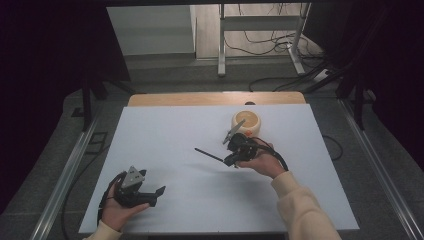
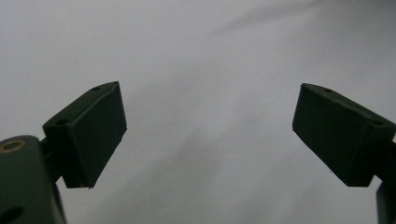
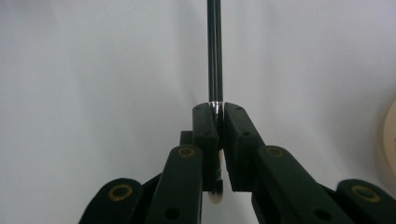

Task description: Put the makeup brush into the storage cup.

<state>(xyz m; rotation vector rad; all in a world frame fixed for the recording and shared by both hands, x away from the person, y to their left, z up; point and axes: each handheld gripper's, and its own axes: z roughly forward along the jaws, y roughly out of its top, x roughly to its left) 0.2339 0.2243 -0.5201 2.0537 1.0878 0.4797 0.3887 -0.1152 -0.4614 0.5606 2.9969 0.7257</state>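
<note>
My right gripper (image 1: 231, 159) is shut on a thin dark rod (image 1: 207, 155), which sticks out to the left just above the white table top. In the right gripper view the two pads (image 3: 238, 140) pinch the rod (image 3: 214, 51) near its shiny end, and the rod runs straight up out of the picture. Just behind this hand, a round beige bowl-like thing (image 1: 247, 121) stands on the table. My left gripper (image 1: 152, 182) rests near the front left corner in the person's hand. Its jaws stand wide open (image 2: 208, 116) over bare table.
The white table top (image 1: 175, 135) has a wooden strip (image 1: 215, 98) along its far edge. Behind it are a metal stand (image 1: 222, 40) and loose cables (image 1: 265, 40) on the floor. A beige rim (image 3: 390, 135) shows at the right edge of the right gripper view.
</note>
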